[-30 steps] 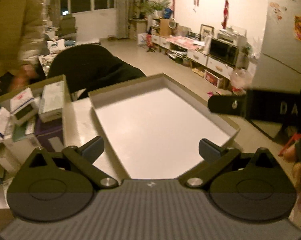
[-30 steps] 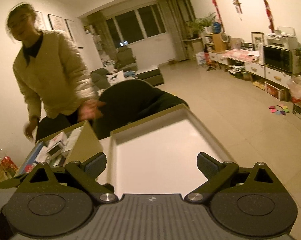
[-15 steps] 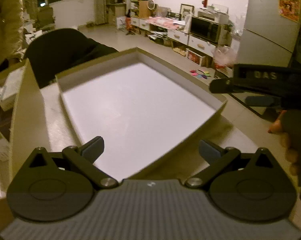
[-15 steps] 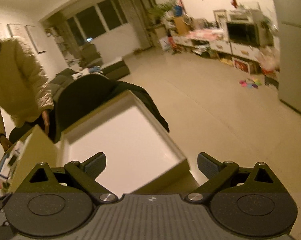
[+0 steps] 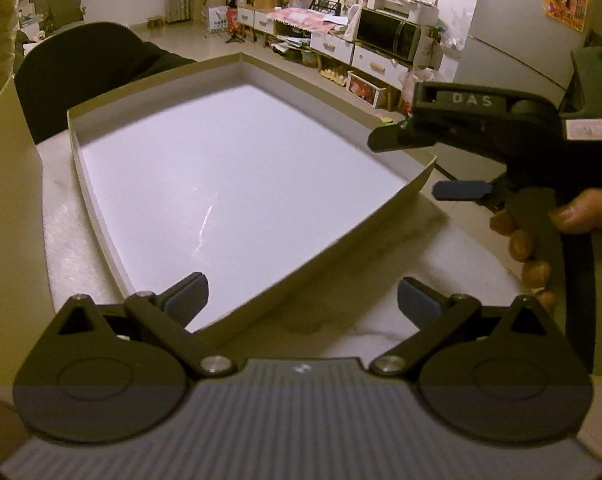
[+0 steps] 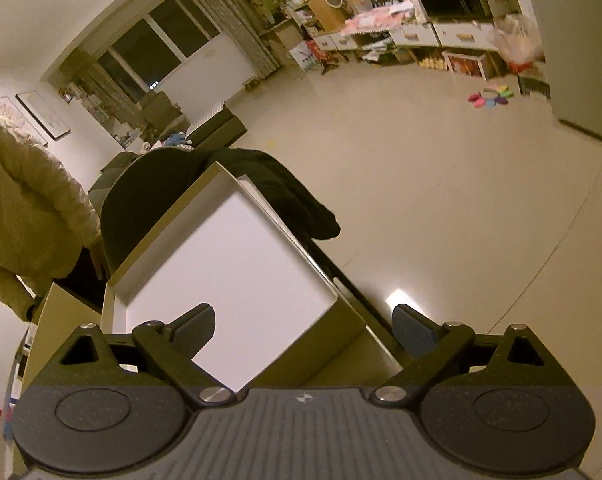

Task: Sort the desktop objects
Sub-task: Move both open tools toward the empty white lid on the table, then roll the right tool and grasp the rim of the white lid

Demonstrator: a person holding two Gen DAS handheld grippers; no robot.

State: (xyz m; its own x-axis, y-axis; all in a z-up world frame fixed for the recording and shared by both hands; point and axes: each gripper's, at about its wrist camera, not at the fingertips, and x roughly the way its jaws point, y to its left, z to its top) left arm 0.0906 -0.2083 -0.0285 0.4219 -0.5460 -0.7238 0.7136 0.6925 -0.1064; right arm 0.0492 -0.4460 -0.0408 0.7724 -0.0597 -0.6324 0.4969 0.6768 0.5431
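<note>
We counted two grippers and one shallow tray. In the left wrist view, the left gripper (image 5: 303, 300) hovered over the near corner of the tray (image 5: 415, 182), its two blue-padded fingers (image 5: 187, 298) spread wide with nothing between them. The tray, a single low-walled cardboard box with a white floor, lay on a pale table (image 5: 381, 280) and held no objects that we could see.

The right gripper (image 5: 421, 164) appeared at the right of the same view, held sideways beyond the tray's right corner. One hand (image 5: 541, 240) gripped its handle, and we counted four fingertips curled around it. Its two fingers stood apart, one above the other, with nothing held between them.

In the right wrist view, the right gripper (image 6: 303, 326) likewise showed its two fingers spread and holding nothing, with the tray (image 6: 165, 232) seen tilted beneath them. To the tray's left stood one taller cardboard box (image 6: 61, 320), whose contents we could not make out.

Behind the tray we saw one dark chair (image 6: 149, 184) draped with a dark garment. A second person's cream quilted sleeve (image 6: 33, 208) reached down at the left edge.
</note>
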